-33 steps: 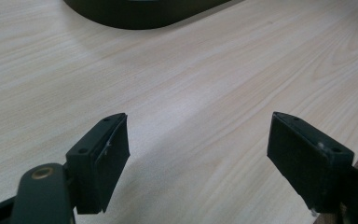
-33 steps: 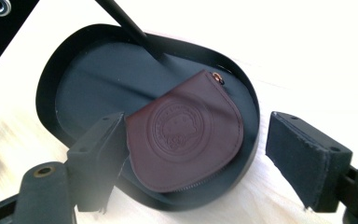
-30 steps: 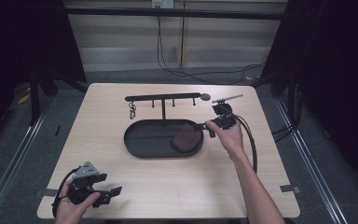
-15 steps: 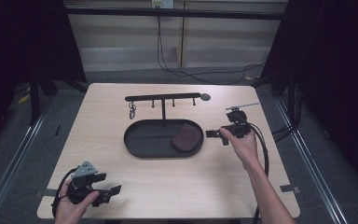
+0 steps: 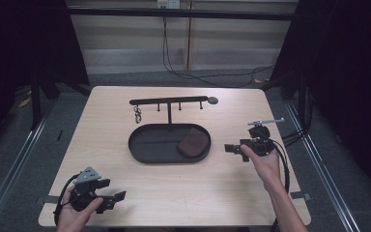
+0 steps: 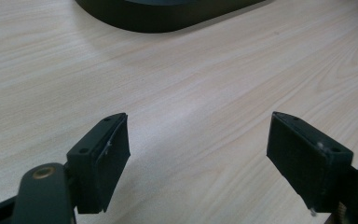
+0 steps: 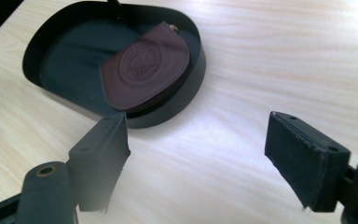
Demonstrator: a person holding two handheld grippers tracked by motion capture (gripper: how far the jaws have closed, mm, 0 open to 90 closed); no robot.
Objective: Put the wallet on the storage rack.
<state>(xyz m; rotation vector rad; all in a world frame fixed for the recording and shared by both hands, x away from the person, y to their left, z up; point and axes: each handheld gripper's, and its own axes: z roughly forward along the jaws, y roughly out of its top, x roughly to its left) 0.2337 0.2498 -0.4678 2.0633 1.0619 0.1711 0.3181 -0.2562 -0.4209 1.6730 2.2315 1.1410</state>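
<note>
Inside the black oval tray [image 7: 186, 100], a brown leather pouch [image 7: 144, 70] (both hand-held grippers released, empty).

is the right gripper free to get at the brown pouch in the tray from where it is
Probably yes. The right gripper is open, facing the brown pouch, which lies at the near end of the tray, with bare table between; only the low tray wall needs clearing.

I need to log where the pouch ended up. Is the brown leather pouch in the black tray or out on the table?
In. The brown leather pouch lies flat inside the black tray, at its right end, within the rim.
</note>
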